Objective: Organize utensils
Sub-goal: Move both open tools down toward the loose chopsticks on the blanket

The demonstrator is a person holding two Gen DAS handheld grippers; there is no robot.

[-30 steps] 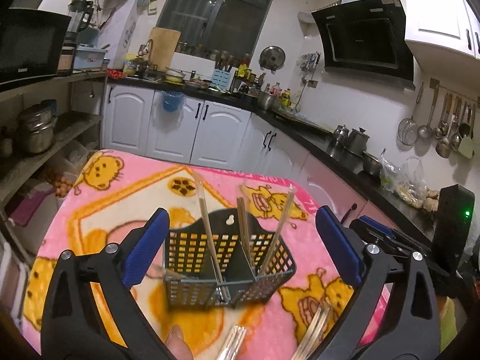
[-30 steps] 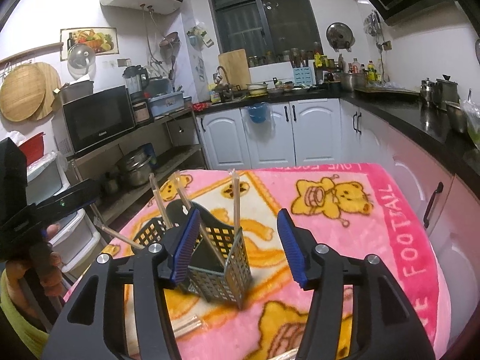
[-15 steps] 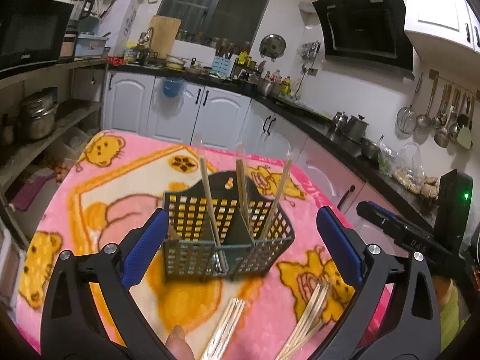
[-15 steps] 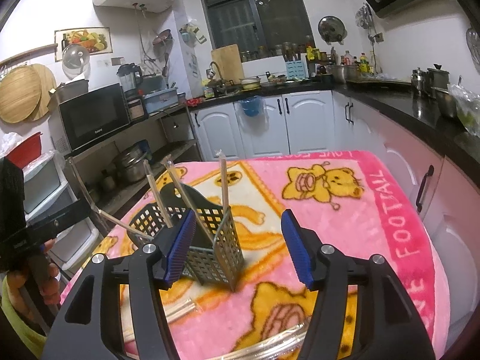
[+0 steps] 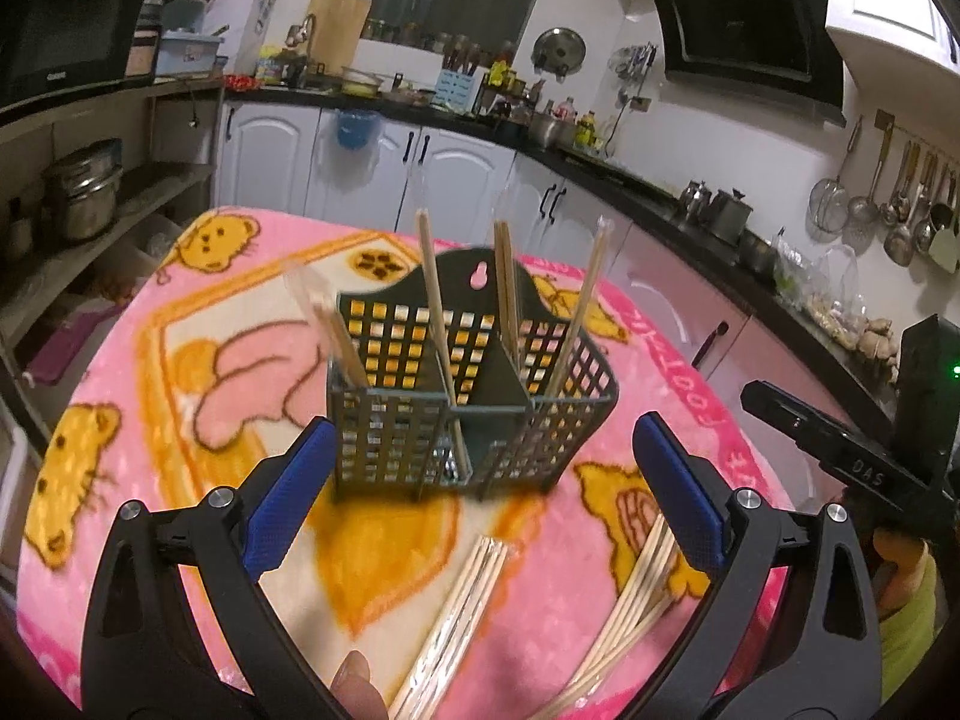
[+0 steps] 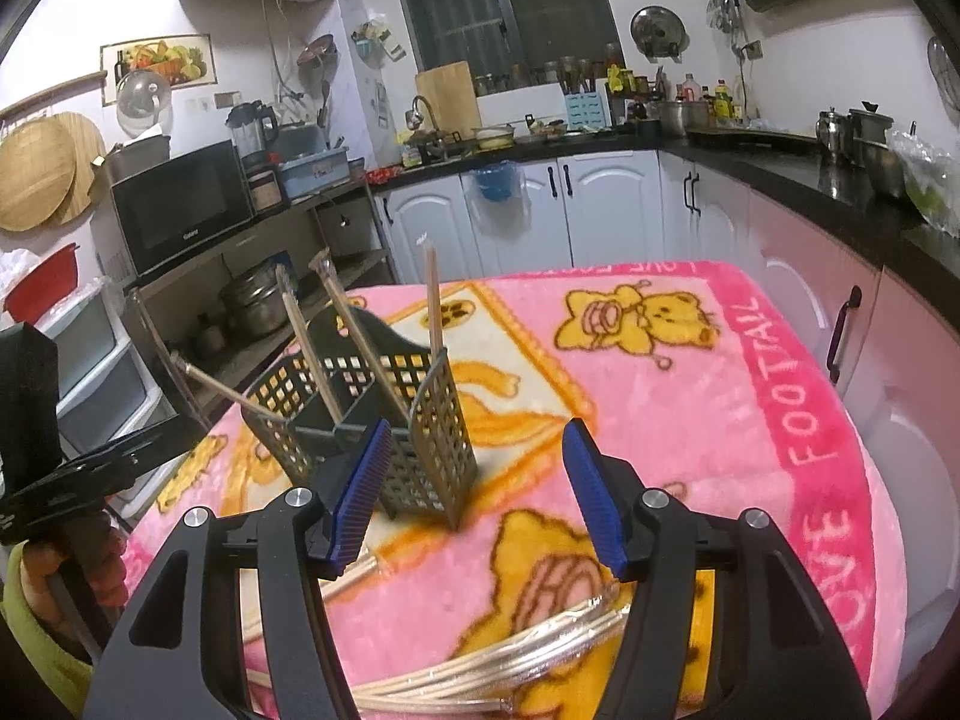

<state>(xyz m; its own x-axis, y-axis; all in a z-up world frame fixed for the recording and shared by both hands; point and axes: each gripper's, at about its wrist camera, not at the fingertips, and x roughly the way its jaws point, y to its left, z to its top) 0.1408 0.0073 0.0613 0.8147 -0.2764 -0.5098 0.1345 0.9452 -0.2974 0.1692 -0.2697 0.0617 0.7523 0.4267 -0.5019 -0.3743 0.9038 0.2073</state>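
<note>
**Both jaws wide, basket dead ahead**

I'm holding my left gripper (image 5: pixel 480 474) spread wide over the pink cartoon blanket (image 5: pixel 180 396), blue pads (image 5: pixel 288 498) well apart and gripping nothing. The dark mesh utensil basket (image 5: pixel 468 396) is sitting upright at centre frame in the left wrist view, just beyond my fingertips and between them. Wrapped chopsticks (image 5: pixel 438 324) are standing in its compartments, each leaning its own way: one pair tilting towards the left of the frame, two in the middle near the divider, one slanting towards the right. Lower down, near the bottom edge, two loose bundles are lying flat on the blanket: a wrapped bundle (image 5: pixel 462 606) at lower centre and a bare-looking bundle (image 5: pixel 636 606) at lower right, partly behind my right-hand finger.

Over in the right wrist view, my right gripper (image 6: pixel 477 492) is also gaping, nothing between the pads. The basket (image 6: pixel 372 420) is showing left of centre there, just past my left-side pad (image 6: pixel 360 492), and I cannot tell whether pad and basket are touching. A loose bundle (image 6: pixel 510 654) is lying across the bottom of that frame, under my fingers. At the far left edge my other gripper's body is poking into view, a hand (image 6: pixel 90 564) wrapped around it.
</note>
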